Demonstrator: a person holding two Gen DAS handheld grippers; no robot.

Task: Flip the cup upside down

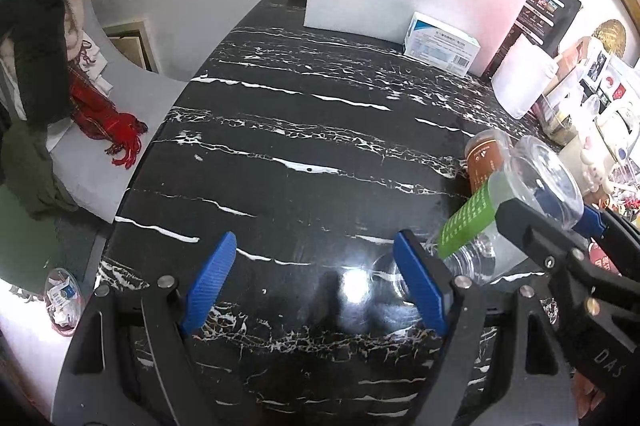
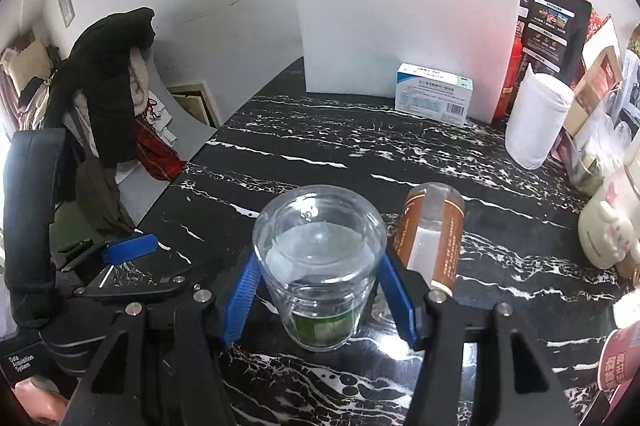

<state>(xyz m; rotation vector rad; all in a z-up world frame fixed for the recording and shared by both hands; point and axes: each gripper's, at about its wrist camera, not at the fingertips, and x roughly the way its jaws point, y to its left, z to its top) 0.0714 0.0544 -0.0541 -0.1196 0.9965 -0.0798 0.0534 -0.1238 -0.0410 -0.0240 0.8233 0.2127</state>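
Observation:
A clear plastic cup with a green label [image 2: 320, 262] sits between the blue pads of my right gripper [image 2: 318, 296], which is shut on it. In the left wrist view the cup [image 1: 516, 205] hangs tilted above the black marble table [image 1: 304, 129], its green label towards the table, held by the right gripper [image 1: 556, 214]. My left gripper [image 1: 316, 286] is open and empty, low over the table to the left of the cup.
A brown-labelled bottle [image 2: 430, 238] stands just right of the cup. A white board [image 2: 404, 33], a blue-and-white box [image 2: 434, 93] and a white cylinder [image 2: 538, 113] stand at the back. Clutter lines the right edge. The table's left edge drops to a chair with clothes [image 2: 104, 93].

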